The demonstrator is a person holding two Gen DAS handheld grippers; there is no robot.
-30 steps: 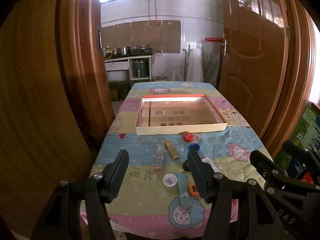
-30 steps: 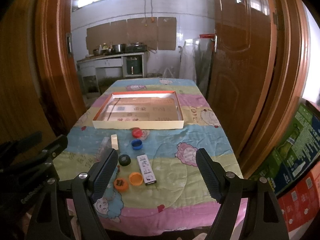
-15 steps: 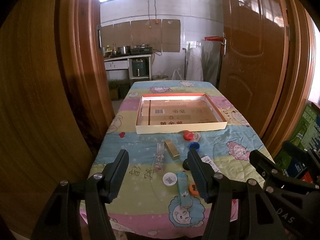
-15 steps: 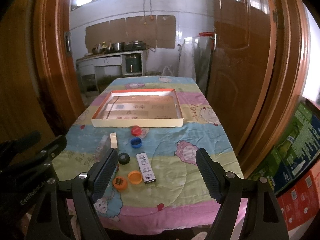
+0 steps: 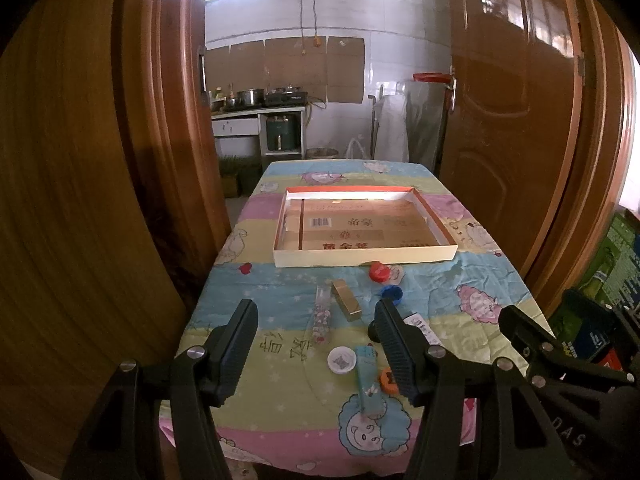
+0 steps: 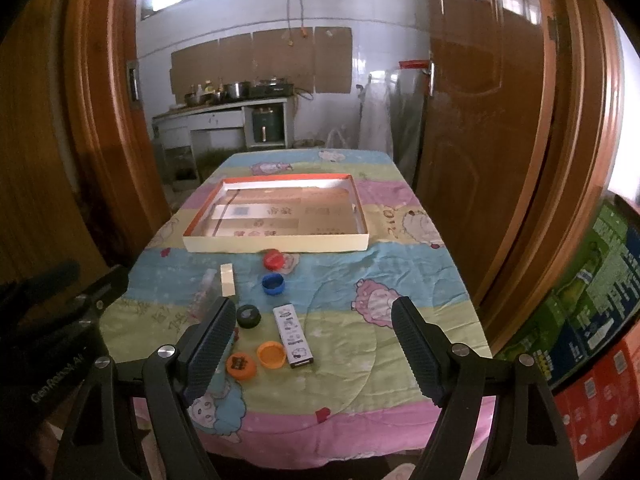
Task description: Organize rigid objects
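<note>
A shallow cardboard tray (image 5: 366, 258) (image 6: 276, 245) with an orange rim lies mid-table. Before it are scattered small items: a red cap (image 6: 273, 259), a blue cap (image 6: 273, 283), a black cap (image 6: 248, 315), two orange caps (image 6: 270, 353) (image 6: 240, 365), a white flat box (image 6: 293, 335), a gold box (image 5: 346, 302), a clear tube (image 5: 321, 317), a white lid (image 5: 342, 360) and a teal tube (image 5: 367, 380). My left gripper (image 5: 316, 338) and right gripper (image 6: 312, 338) both hang open and empty above the near table edge.
The table (image 6: 400, 280) wears a pastel cartoon cloth. Wooden doors (image 5: 504, 120) stand close on both sides. Stacked cartons (image 6: 592, 300) sit at the right. A kitchen counter (image 6: 224, 116) with pots is beyond the far end.
Both views have drifted slightly back and up, so the table sits a little lower and farther. No object has moved; both grippers stay open.
</note>
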